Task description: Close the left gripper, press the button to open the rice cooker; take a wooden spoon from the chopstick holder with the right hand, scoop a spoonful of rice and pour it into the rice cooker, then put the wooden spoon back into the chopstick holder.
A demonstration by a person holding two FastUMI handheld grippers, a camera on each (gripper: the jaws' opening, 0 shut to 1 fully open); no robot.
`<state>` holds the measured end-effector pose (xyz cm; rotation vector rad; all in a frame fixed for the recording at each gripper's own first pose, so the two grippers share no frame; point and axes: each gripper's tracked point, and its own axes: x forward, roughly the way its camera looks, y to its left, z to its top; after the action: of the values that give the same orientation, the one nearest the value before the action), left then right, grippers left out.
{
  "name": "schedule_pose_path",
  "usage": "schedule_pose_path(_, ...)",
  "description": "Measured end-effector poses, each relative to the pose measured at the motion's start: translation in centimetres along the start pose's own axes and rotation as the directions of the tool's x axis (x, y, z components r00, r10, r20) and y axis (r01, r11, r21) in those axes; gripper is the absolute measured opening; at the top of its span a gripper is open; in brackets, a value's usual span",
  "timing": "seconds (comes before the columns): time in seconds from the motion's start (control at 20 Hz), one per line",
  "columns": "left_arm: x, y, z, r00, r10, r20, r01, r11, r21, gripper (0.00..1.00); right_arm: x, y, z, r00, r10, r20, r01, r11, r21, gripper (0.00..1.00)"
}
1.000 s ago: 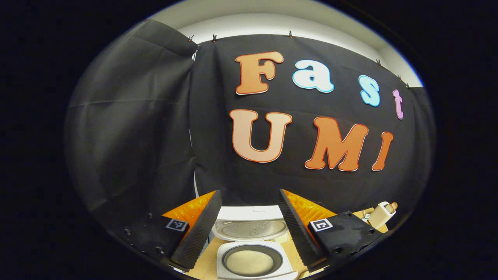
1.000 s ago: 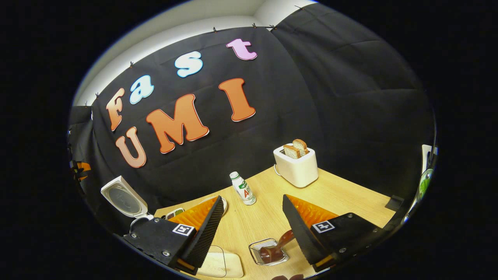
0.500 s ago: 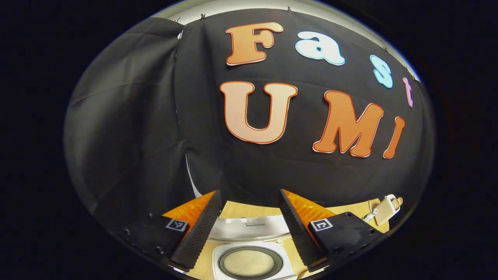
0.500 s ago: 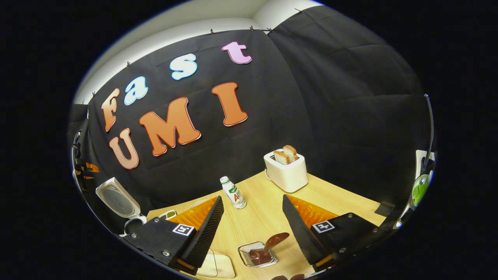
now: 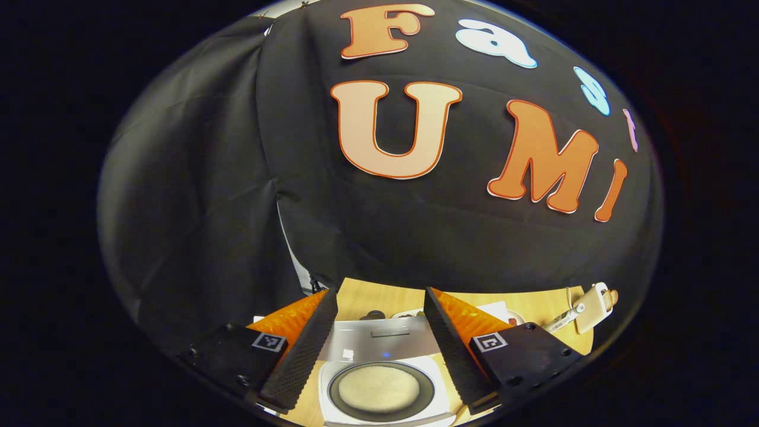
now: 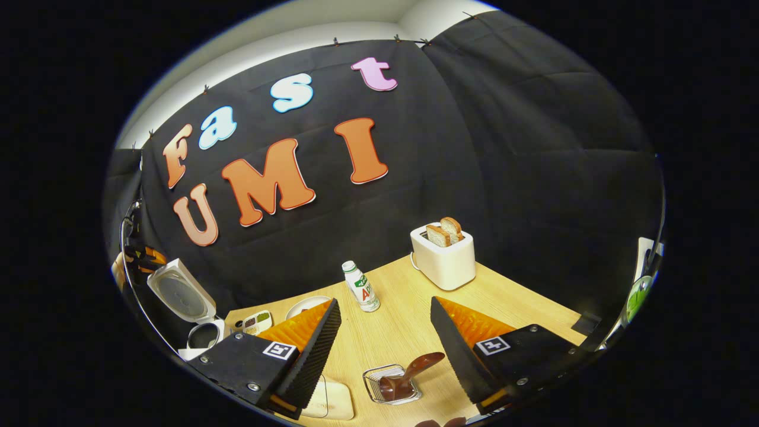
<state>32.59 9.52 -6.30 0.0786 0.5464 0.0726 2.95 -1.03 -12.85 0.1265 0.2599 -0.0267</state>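
Observation:
In the left gripper view the white rice cooker point(image 5: 436, 385) stands under and between my fingers, its lid point(image 5: 379, 337) raised behind a dark inner pot holding pale rice point(image 5: 378, 388). My left gripper point(image 5: 380, 293) is open and holds nothing. In the right gripper view the brown wooden spoon point(image 6: 410, 372) leans in the wire chopstick holder point(image 6: 372, 385), low between my fingers. My right gripper point(image 6: 385, 301) is open above it, not touching. The rice cooker point(image 6: 191, 308) with its lid up sits at the far left there.
On the wooden table point(image 6: 516, 302) stand a white toaster point(image 6: 445, 256) with bread, a small bottle point(image 6: 362, 287), a plate point(image 6: 299, 306) and a small dish tray point(image 6: 256, 322). A pale flat container point(image 6: 332, 402) lies by my right gripper's left finger. The toaster point(image 5: 593, 299) also shows at the right.
The left gripper view has tipped downward, so more of the cooker and table show. The right gripper view shifted slightly; the spoon stays in the holder. Both grippers remain open.

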Motion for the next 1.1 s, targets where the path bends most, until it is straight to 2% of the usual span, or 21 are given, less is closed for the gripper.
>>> schedule_pose_path(0.35,-4.5,-0.3,-3.5,0.999,-0.036,0.001,0.036,0.999,0.000,0.99,0.4,2.8,-1.5,0.997,0.070,-0.039,-0.073,0.994,-0.079,0.94)
schedule_pose_path(0.6,-7.5,-0.6,-7.6,0.998,-0.059,-0.014,0.058,0.998,-0.016,0.99,0.0,4.0,0.4,0.996,0.083,0.014,-0.079,0.982,-0.172,0.95)
schedule_pose_path(0.9,-10.2,-1.0,-13.5,0.995,-0.071,-0.069,0.068,0.997,-0.036,0.99,-0.9,4.9,1.6,0.994,0.099,0.037,-0.083,0.948,-0.307,0.95)
schedule_pose_path(1.1,-10.4,-1.1,-16.9,0.991,-0.081,-0.104,0.075,0.996,-0.054,0.99,-1.8,5.9,2.2,0.990,0.136,0.047,-0.117,0.950,-0.291,0.95)
